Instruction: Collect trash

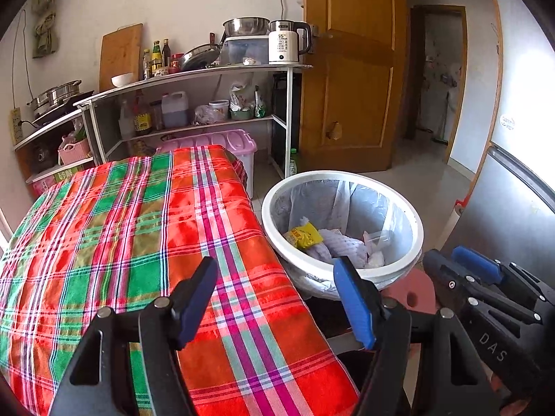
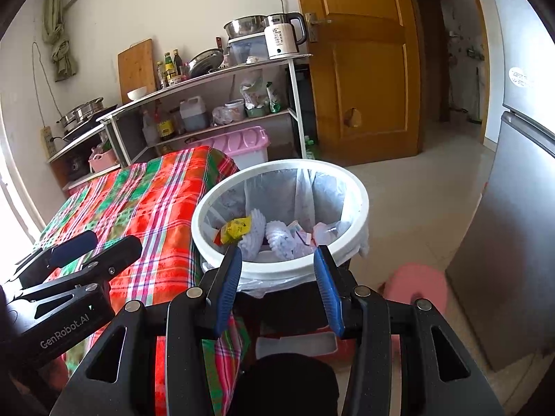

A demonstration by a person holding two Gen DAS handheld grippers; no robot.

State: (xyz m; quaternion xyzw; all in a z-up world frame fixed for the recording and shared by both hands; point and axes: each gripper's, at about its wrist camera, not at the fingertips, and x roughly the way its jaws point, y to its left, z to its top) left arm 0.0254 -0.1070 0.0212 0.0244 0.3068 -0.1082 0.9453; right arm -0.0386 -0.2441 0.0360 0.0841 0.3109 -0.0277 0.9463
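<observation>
Right wrist | bin [image 2: 347,180]: yellow wrapper [image 2: 236,228], foam nets [image 2: 277,235] | both grippers' fingers [image 2: 326,287] apart, empty

I see white walls, pale tiled floor [image 2: 409,201], wooden door [image 1: 350,69] open onto a dim hallway. Metal shelf rack [image 1: 194,79] against the back wall, plaid-clothed worktop [image 1: 138,242] in front, grey fridge [image 2: 513,208] on the right. Bright daylight from the left.

Black tongs [image 2: 277,267], blue pads [image 2: 327,293], silver rivets, white "GenRobot.AI" lettering
</observation>
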